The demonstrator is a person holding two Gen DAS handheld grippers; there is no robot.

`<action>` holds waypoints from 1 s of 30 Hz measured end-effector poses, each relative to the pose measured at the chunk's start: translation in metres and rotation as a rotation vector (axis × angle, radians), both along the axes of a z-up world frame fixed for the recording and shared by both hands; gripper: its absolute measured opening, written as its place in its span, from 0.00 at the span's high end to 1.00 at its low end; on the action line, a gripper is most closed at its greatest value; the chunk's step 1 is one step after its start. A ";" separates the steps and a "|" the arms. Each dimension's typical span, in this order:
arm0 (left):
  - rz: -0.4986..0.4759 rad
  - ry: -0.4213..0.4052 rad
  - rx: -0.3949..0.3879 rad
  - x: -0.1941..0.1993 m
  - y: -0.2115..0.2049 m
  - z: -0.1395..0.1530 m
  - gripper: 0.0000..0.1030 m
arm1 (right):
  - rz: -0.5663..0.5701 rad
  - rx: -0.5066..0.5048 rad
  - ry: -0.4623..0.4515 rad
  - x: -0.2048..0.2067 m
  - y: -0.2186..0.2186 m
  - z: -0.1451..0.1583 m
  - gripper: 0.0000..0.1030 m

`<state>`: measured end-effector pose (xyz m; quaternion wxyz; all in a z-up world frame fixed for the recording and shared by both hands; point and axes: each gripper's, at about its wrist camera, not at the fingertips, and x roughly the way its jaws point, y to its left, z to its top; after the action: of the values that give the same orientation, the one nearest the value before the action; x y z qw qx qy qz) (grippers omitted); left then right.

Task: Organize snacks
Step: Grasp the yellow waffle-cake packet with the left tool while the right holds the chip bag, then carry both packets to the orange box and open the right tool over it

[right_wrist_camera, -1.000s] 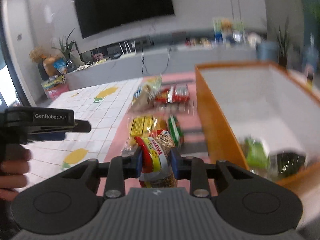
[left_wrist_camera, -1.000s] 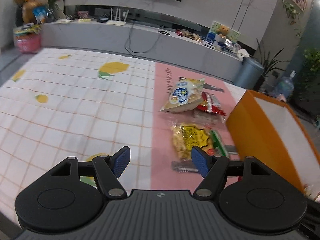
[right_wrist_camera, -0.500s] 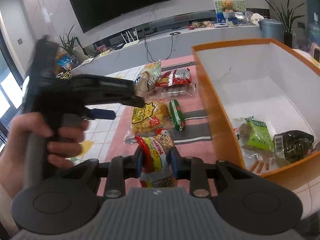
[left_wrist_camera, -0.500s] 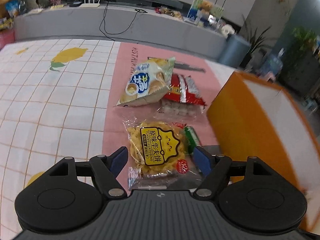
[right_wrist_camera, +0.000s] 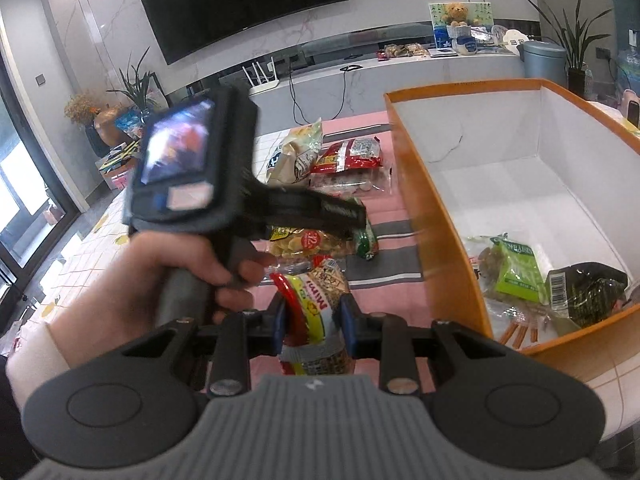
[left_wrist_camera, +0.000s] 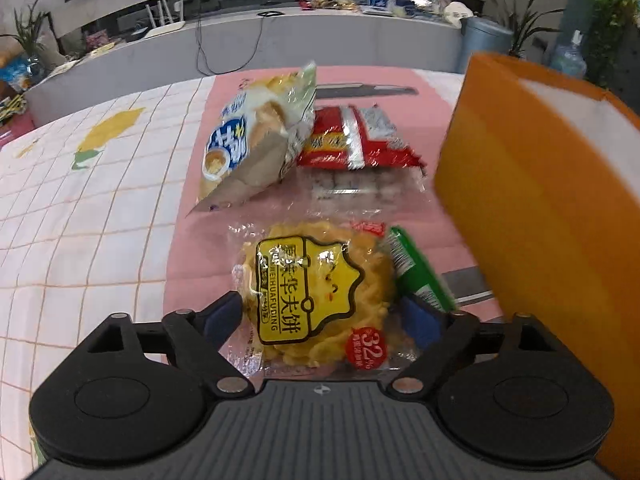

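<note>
Straddling the clear crinkly plastic packet of yellow waffle cookies, left gripper jaws opening, packet between, unpinched. Judged light, slippery, crushable; take across its middle. Right gripper jaws pinch a red-yellow snack pack.

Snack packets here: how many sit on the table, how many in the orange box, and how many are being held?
On the table: 4 – waffle cookie bag, green stick pack, red packet, blue-and-white chip bag.
In the orange box: 2 clear to see – green pack, dark pack.
Held: 1 – striped packet.
Total: 7
</note>
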<state>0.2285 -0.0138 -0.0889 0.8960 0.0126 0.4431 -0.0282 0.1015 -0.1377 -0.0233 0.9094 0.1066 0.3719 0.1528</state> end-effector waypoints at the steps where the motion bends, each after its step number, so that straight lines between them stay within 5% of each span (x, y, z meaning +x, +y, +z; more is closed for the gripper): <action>1: 0.007 -0.002 0.001 0.000 -0.001 -0.001 0.00 | 0.000 0.000 0.000 0.000 0.000 0.000 0.75; 4: 0.012 -0.016 -0.019 -0.002 0.003 -0.002 0.02 | 0.001 -0.001 -0.003 0.000 0.000 0.000 0.75; 8: 0.000 0.017 -0.060 -0.005 0.010 0.007 0.16 | 0.003 0.000 -0.004 -0.001 0.001 0.001 0.75; 20: 0.042 0.072 -0.156 -0.045 0.051 0.019 0.18 | -0.012 0.038 0.000 0.001 -0.003 0.002 0.75; 30: 0.096 -0.024 -0.227 -0.090 0.077 0.055 0.18 | 0.010 0.087 -0.066 -0.003 -0.008 0.010 0.75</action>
<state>0.1389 0.0630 -0.0335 0.8972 -0.1100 0.4263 -0.0352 0.0985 -0.1453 -0.0130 0.9149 0.1390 0.3351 0.1769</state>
